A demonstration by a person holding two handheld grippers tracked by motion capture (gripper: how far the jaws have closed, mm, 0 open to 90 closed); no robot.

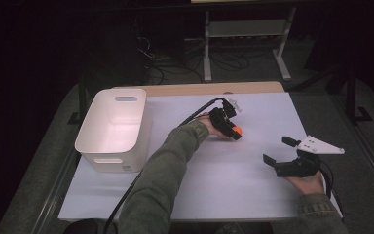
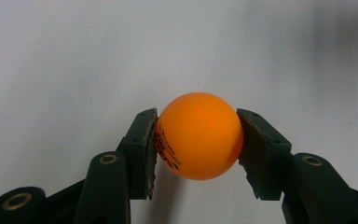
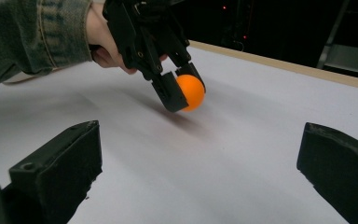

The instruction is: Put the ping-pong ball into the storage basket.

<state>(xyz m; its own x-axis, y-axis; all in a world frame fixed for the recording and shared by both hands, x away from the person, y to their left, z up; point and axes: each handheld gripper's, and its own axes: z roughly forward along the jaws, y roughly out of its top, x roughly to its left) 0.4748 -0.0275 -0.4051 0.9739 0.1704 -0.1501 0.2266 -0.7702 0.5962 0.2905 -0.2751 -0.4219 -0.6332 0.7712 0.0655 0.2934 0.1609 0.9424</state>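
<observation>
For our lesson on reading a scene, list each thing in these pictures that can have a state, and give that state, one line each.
Ball: orange, clamped between the left gripper's pads, just above the table by its shadow.
Left gripper: shut on the ball.
Right gripper: open, nothing between its jaws, apart from the ball.
Bin: white, upright, looks empty, at the table's left.
Table: white top.

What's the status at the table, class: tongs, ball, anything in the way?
Left tongs shut on orange ball, just off the table. Right tongs open, empty. White bin stands left; path to it clear.
</observation>
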